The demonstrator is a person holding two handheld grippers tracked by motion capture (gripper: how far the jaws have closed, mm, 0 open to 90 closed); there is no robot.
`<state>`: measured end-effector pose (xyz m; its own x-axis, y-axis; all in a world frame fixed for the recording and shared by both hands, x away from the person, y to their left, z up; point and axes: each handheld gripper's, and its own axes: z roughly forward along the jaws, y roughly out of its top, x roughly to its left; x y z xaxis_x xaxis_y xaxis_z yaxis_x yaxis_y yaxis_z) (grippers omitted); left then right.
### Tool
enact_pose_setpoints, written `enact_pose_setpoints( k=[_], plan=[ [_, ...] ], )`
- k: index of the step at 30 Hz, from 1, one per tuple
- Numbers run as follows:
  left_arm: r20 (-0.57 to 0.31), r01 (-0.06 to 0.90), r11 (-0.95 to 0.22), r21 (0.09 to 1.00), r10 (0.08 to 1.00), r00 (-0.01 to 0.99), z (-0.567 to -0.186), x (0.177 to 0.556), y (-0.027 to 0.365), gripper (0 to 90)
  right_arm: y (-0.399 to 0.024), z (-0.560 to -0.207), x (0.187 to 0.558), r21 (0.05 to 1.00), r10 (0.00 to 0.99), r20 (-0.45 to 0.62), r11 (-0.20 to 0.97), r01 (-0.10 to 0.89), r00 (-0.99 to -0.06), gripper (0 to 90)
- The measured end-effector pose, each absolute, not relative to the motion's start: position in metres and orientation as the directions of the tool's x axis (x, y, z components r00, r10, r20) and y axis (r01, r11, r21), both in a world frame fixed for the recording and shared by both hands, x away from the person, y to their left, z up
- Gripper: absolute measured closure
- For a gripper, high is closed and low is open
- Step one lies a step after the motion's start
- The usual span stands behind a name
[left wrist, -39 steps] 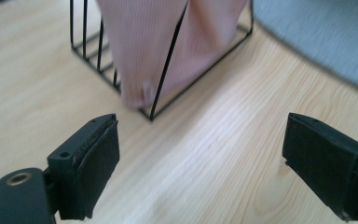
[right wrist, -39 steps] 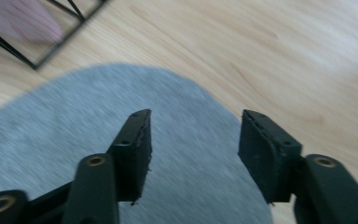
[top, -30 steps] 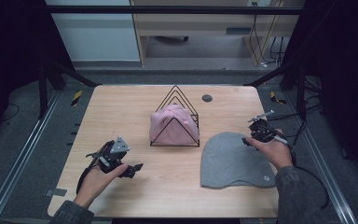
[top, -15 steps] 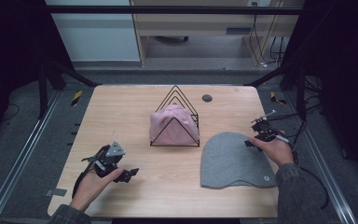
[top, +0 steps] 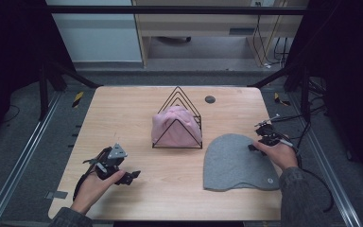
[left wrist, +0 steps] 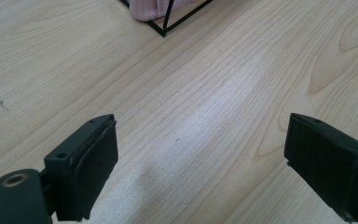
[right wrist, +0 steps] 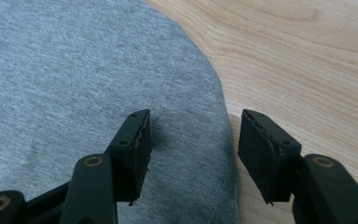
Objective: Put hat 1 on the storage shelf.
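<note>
- The flat grey knitted beanie [top: 236, 161] lies on the right half of the light wooden bench [top: 123, 123], its rounded crown pointing away from the person and its brim edge toward the near side.
- The right claw [top: 260, 141] sits at the beanie's right upper edge, held low over the fabric.
- In the right gripper view, the right claw [right wrist: 193, 154] stands apart, its jaws having just been opening. One jaw is over the grey cloth [right wrist: 74, 93], the other over bare wood just past the hem, so the beanie's edge runs between them; the pads do not press on it.
- The left claw [top: 131, 177] rests near the bench's near left part, well apart from the beanie.
- In the left gripper view its jaws gape wide over bare wood, nothing between them.
- A black wire rack of triangular loops [top: 179, 106] stands mid-bench, holding a pink knitted hat [top: 175, 126], just beside the grey beanie's left side.
- A small dark round disc [top: 210, 99] lies behind the rack.
</note>
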<state>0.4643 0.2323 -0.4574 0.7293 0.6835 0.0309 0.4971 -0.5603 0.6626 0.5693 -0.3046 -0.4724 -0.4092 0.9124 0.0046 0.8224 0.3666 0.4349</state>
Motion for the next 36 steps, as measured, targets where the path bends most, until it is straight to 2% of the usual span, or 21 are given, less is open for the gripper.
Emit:
enact_pose_setpoints(
  k=[6,12,15,16,21,26,34,36],
  plan=[
    [0.034,0.497,-0.564,0.659,0.683,0.73,-0.458,0.464,0.232,9.4,-0.303,-0.474,0.569,0.431,0.909,0.003,0.375,0.821,-0.417,50.0],
    [0.039,0.497,-0.57,0.654,0.682,0.73,-0.458,0.465,0.232,9.4,-0.302,-0.473,0.567,0.436,0.895,-0.001,0.402,0.805,-0.447,64.6],
    [0.041,0.497,-0.571,0.653,0.682,0.73,-0.458,0.465,0.232,9.5,-0.302,-0.473,0.567,0.435,0.892,-0.001,0.407,0.803,-0.452,68.3],
    [0.041,0.498,-0.571,0.653,0.683,0.73,-0.458,0.465,0.232,9.5,-0.302,-0.473,0.566,0.435,0.888,0.009,0.41,0.802,-0.459,72.7],
    [0.042,0.499,-0.573,0.65,0.683,0.729,-0.459,0.465,0.232,9.5,-0.299,-0.473,0.566,0.433,0.879,0.013,0.425,0.795,-0.477,81.4],
    [0.044,0.499,-0.574,0.649,0.684,0.728,-0.459,0.465,0.233,9.5,-0.299,-0.473,0.565,0.438,0.874,0.019,0.429,0.79,-0.485,85.0],
    [0.042,0.506,-0.569,0.648,0.691,0.722,-0.459,0.466,0.234,9.5,-0.293,-0.468,0.557,0.465,0.861,0.029,0.438,0.769,-0.508,85.9],
    [0.043,0.508,-0.571,0.645,0.691,0.722,-0.459,0.467,0.235,9.5,-0.288,-0.459,0.551,0.501,0.85,0.038,0.439,0.746,-0.526,86.0]
  ],
)
